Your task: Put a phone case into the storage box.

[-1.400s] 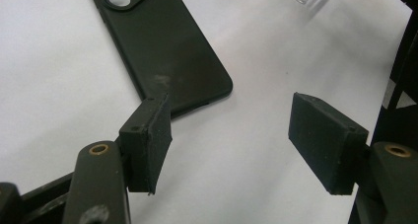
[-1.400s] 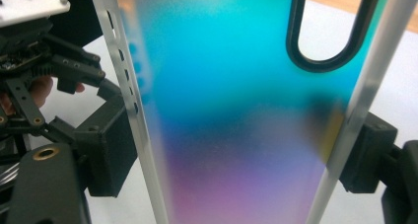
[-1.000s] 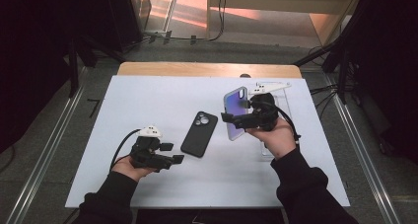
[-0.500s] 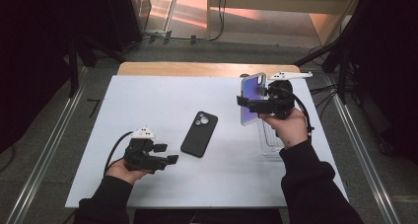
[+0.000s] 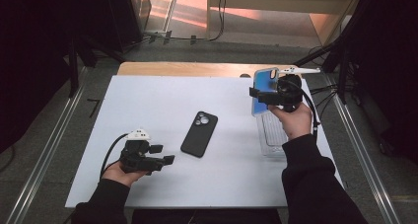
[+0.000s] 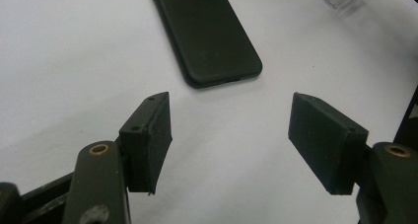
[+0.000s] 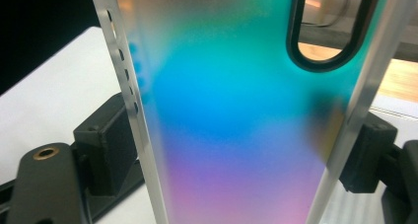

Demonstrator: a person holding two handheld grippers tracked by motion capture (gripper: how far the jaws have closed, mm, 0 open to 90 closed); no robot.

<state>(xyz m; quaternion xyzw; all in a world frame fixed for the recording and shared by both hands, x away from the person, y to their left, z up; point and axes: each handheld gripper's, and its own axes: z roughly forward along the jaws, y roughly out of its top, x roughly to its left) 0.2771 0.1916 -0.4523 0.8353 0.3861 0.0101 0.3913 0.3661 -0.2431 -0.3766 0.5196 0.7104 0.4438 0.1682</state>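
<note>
A black phone [image 5: 199, 133] lies camera side up near the middle of the white table [image 5: 162, 100]; in the left gripper view the phone [image 6: 207, 31] lies just beyond the jaws. My left gripper [image 5: 165, 155] rests low at the front left, open, nothing between its pads [image 6: 150, 135]. My right gripper [image 5: 256, 95] is lifted at the back right, shut on an iridescent blue-to-purple phone case [image 5: 263, 88] held upright by its two long edges. In the right gripper view the case [image 7: 236, 115] stands between the pads [image 7: 106, 145], its camera cutout at the top right.
A clear plastic packaging tray [image 5: 271, 135] lies flat on the table under my right hand. The table's wooden far edge [image 5: 182, 68] shows at the back. Metal rails run along both sides of the table, and cables lie at the right.
My right hand has carried the case toward the table's back right corner. The left gripper and the black phone have stayed in place.
</note>
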